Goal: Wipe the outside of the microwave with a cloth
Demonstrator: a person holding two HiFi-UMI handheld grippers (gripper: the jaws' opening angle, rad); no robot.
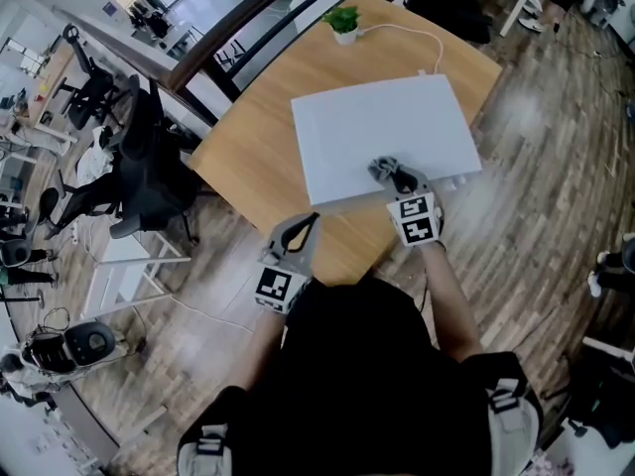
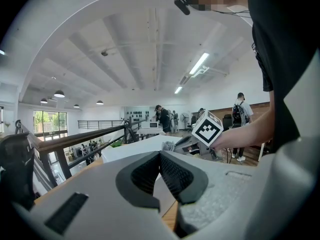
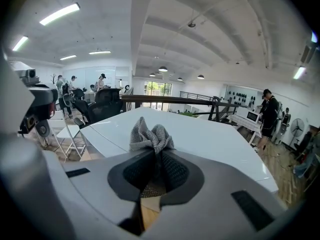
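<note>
While between jaws of right gripper (image 3: 156,159), cloth (image 3: 151,135) apparently atop microwave (image 1: 382,127).

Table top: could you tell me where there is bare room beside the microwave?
The widest bare wood lies left of the microwave, out to the table's left edge. A smaller patch lies between the plant and the microwave, crossed by the white cable. The near corner is crowded by the left gripper and the right gripper.

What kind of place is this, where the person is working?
Probably an open-plan office or workshop, seemingly on an upper level. A black office chair stands beside the wooden table, a railing guards the floor's edge, and strip lights hang overhead.
</note>
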